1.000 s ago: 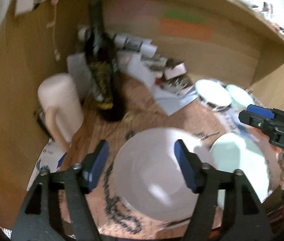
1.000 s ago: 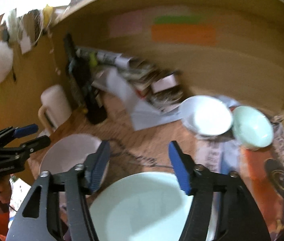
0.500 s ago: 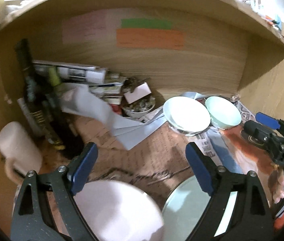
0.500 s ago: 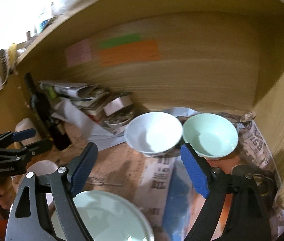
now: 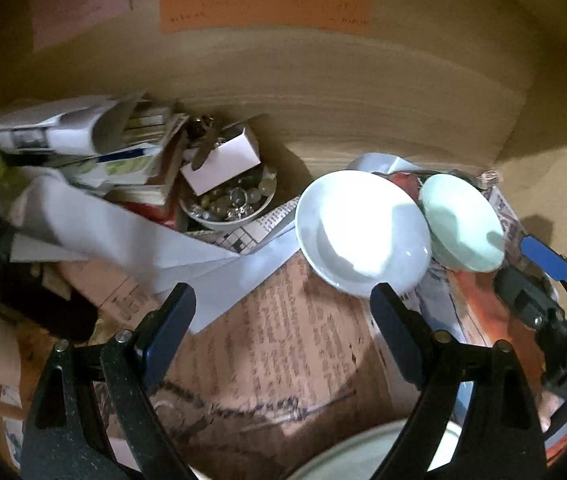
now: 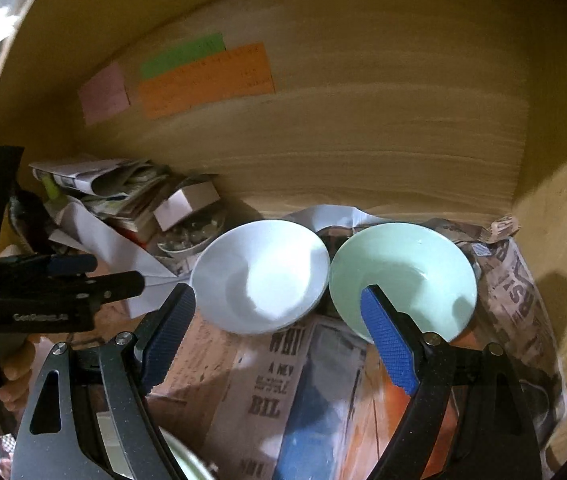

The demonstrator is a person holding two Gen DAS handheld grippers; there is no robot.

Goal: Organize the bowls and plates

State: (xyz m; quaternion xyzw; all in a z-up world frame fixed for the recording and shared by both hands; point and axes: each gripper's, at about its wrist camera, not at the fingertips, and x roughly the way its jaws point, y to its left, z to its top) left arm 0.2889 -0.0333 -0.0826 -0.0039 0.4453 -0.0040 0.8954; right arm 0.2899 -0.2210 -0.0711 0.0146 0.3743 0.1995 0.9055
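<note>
1. We hold the left gripper [image 5: 283, 312] with fingers wide and nothing between them, aimed at the white bowl [image 5: 363, 232] right of centre.
2. We hold the right gripper [image 6: 275, 320] likewise wide and empty; its jaws frame the white bowl's near rim, the right finger overlapping the green bowl [image 6: 403, 276].
3. Both jaws have just been opening, we judge for a reach.
4. The 2 bowls sit side by side on newspaper [image 6: 283, 380].
5. Left of the frame: a small bowl of trinkets [image 5: 229, 204] and loose papers [image 5: 123, 232] crowd the white bowl.
</note>
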